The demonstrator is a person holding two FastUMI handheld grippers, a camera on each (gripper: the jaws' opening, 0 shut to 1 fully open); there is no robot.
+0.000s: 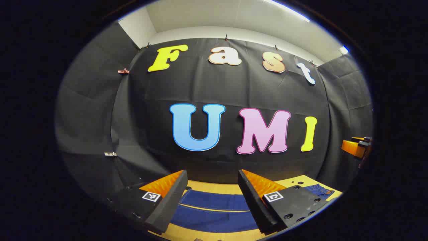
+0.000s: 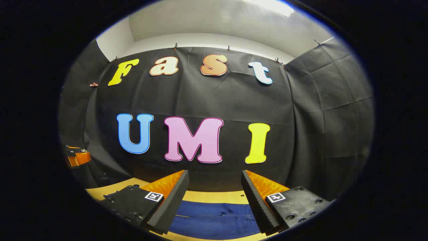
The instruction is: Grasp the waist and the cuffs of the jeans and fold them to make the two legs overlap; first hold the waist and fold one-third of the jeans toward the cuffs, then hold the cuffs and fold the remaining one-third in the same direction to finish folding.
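Left gripper view: the left gripper (image 1: 212, 201) is released, jaws spread, held above the jeans (image 1: 214, 211), which lie flat on the table (image 1: 209, 187). Two legs run left to right, side by side with a thin gap, not yet overlapped. The waist (image 1: 320, 190) lies far right, so the long axis crosses the fingers. The right gripper (image 1: 357, 147) hangs at the right edge, nearer the waist. In the right gripper view, that gripper is likewise released above denim; the seams there probably mark the waist, though distortion makes this uncertain.
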